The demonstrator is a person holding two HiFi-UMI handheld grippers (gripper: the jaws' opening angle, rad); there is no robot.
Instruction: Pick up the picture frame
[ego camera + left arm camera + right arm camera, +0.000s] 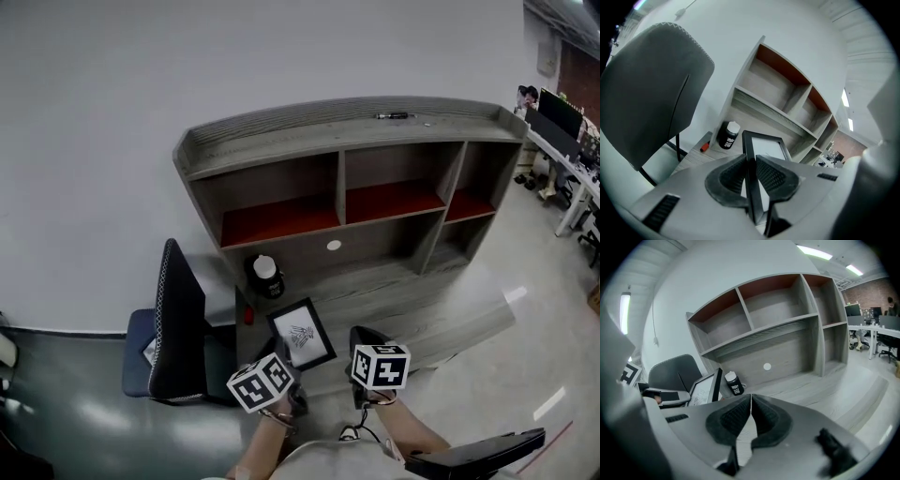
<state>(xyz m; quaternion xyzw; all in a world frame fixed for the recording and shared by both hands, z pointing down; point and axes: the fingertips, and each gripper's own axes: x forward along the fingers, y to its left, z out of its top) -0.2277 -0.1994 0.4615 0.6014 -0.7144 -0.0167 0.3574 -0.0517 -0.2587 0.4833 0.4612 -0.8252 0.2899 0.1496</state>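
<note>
A black picture frame [302,336] with a white print is held off the grey desk [431,305], tilted. My left gripper [284,364] is shut on the frame's lower left edge. In the left gripper view the frame [767,148] stands edge-on, its black border pinched between both dark pads [729,176]. My right gripper [362,339] hovers just right of the frame and does not touch it. Its pads [733,418] meet at the tips with nothing between them, and the frame [704,388] shows to the left.
A grey shelf unit [375,187] with red-backed compartments stands on the desk's far side. A black bottle with a white cap [266,277] and a small red item [247,315] sit near the frame. A dark office chair [178,323] stands at the left.
</note>
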